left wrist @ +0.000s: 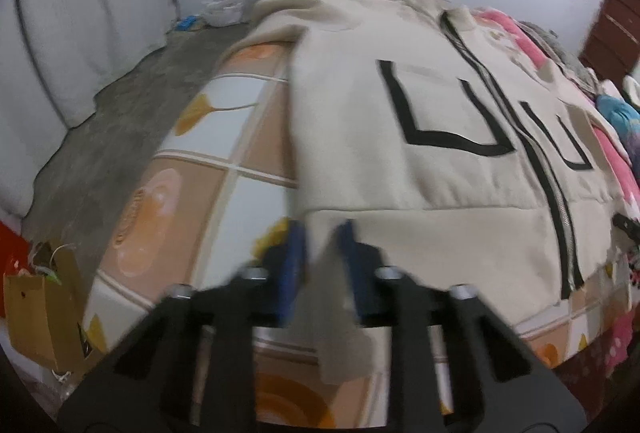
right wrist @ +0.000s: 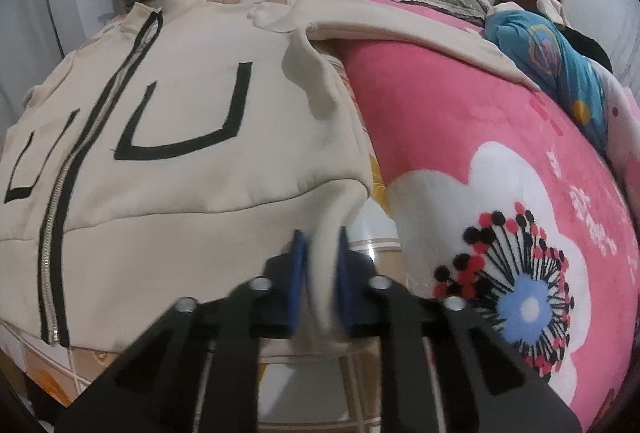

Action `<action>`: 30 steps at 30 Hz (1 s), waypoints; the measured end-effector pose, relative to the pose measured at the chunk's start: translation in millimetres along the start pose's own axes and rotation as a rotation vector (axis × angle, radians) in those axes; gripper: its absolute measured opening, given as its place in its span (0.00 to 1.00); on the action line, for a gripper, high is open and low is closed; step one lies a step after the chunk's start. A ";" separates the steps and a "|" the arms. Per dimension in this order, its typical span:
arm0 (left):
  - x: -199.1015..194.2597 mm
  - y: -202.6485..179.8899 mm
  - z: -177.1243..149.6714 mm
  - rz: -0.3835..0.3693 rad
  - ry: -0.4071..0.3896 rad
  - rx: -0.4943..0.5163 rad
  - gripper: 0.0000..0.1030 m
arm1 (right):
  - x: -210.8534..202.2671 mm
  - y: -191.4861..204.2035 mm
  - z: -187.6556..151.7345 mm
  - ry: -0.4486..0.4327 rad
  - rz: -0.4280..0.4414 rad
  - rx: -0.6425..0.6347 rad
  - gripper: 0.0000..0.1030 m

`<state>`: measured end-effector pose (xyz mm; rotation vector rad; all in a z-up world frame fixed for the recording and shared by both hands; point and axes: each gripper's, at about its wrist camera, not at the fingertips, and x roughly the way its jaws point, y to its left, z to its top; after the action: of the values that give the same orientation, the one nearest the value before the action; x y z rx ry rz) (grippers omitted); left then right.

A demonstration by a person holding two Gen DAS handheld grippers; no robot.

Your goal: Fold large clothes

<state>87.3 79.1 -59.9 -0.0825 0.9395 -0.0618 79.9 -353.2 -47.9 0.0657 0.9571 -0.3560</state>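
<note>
The left gripper [left wrist: 322, 229] is clamped on the near left hem corner of the cream jacket [left wrist: 420, 113], cloth pinched between its blue pads [left wrist: 295, 253]. The right gripper [right wrist: 320, 237] is likewise clamped on the near right hem corner. The jacket is laid front up, zip [right wrist: 52, 233] closed, collar far, on a patterned bedsheet [left wrist: 192, 173]. A pink floral blanket [right wrist: 500, 161] lies just beside its right edge, with one sleeve [right wrist: 400, 25] draped over it.

Pink flowered blanket [right wrist: 460, 121] on bed; blue pillow [right wrist: 560, 49] beyond it; paper bag [left wrist: 44, 313] on floor beside bed.
</note>
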 end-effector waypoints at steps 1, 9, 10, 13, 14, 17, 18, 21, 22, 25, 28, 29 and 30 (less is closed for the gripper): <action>-1.8 -5.3 0.3 0.024 -0.008 0.031 0.07 | -1.6 -1.2 0.0 -0.002 0.007 0.005 0.10; -27.3 -4.4 8.8 0.045 -0.068 0.114 0.04 | -28.3 -3.3 -9.4 -0.016 0.119 0.045 0.09; -30.9 -0.5 9.5 0.043 -0.071 0.117 0.04 | -33.7 -2.1 -13.5 -0.014 0.133 0.045 0.09; -43.9 11.1 8.1 0.031 -0.077 0.121 0.04 | -53.1 1.1 -31.8 -0.006 0.171 0.048 0.08; -47.8 13.6 7.2 0.030 -0.079 0.124 0.04 | -58.0 1.6 -36.6 -0.002 0.179 0.050 0.08; -62.7 24.0 -4.3 0.048 -0.075 0.142 0.04 | -78.5 0.8 -64.5 0.022 0.215 0.067 0.08; -65.8 27.1 -8.6 0.054 -0.067 0.142 0.04 | -84.7 0.2 -74.3 0.033 0.230 0.079 0.08; -72.1 34.9 -21.2 0.065 -0.046 0.129 0.04 | -93.5 0.5 -93.9 0.057 0.245 0.102 0.09; -71.9 38.0 -25.6 0.067 -0.039 0.120 0.04 | -93.6 -0.1 -100.7 0.068 0.247 0.112 0.09; -68.5 44.4 -30.1 0.057 -0.016 0.089 0.07 | -88.6 -4.2 -105.8 0.090 0.236 0.114 0.13; -77.4 44.0 -28.0 0.091 -0.042 0.080 0.11 | -96.1 -9.8 -100.4 0.086 0.232 0.096 0.27; -84.7 43.2 -25.9 0.095 -0.064 0.082 0.14 | -103.4 -12.1 -97.8 0.066 0.217 0.089 0.33; -90.0 42.2 -24.6 0.096 -0.080 0.081 0.25 | -111.7 -14.5 -94.8 0.034 0.198 0.084 0.44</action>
<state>15.1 128.1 -6.2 0.0353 0.8590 -0.0075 -57.8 -316.8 -10.9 0.2417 0.9607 -0.2127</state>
